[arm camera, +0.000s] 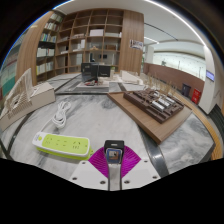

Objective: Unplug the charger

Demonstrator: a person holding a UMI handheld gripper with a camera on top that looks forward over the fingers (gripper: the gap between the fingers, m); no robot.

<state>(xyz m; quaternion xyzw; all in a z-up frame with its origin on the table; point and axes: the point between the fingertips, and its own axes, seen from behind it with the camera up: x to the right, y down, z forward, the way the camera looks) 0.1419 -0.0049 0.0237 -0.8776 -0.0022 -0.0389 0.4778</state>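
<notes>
A small grey charger block (115,154) with a dark top sits between my magenta pads (100,158), and both fingers press on it. My gripper (115,156) is shut on it and holds it off the power strip. The green and white power strip (62,145) lies on the marble table (170,150), just to the left of my fingers. Its white cable (62,112) runs away across the table beyond it.
A wooden board (150,102) with dark items lies ahead to the right. A white box (27,100) stands at the left. A black chair (90,72) and tall bookshelves (90,35) are at the back.
</notes>
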